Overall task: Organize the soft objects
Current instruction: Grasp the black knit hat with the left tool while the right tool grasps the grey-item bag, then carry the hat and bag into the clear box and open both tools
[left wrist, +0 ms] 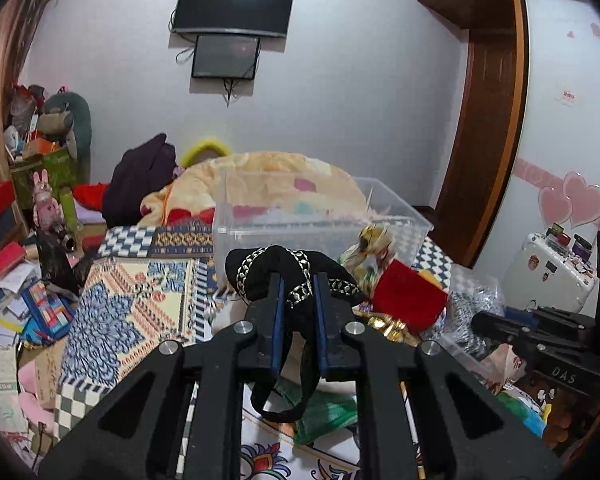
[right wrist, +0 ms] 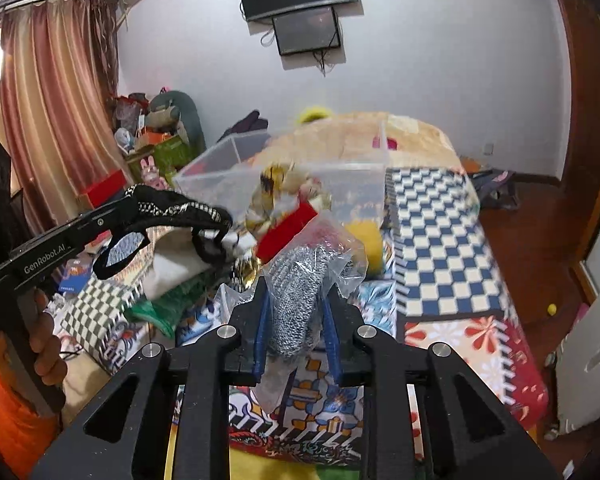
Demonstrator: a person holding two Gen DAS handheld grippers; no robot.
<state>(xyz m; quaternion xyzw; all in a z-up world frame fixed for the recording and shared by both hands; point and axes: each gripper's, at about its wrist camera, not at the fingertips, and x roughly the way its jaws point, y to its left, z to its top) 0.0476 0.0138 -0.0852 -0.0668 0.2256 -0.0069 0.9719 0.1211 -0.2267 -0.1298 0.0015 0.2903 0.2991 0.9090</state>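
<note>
While both tools are raised above the patterned bedspread (right wrist: pixel 432 240), each has a soft item clamped. Left gripper (left wrist: pixel 296 280): blue-padded jaws nearly together, pinching a black garment with silver chain trim (left wrist: pixel 260 268); a black strap loop hangs below the jaws. Seen from the right wrist, the same garment (right wrist: pixel 168 208) sits at the tip of the left tool, lifted off the bed. Right gripper (right wrist: pixel 296 300): jaws partly closed around a silver-grey knit bundle in a clear plastic bag (right wrist: pixel 300 292), also held aloft. Clear plastic bin (left wrist: pixel 320 224) stands on the bed just beyond both tools. Red fabric piece (left wrist: pixel 408 296) lies beside the bin.
</note>
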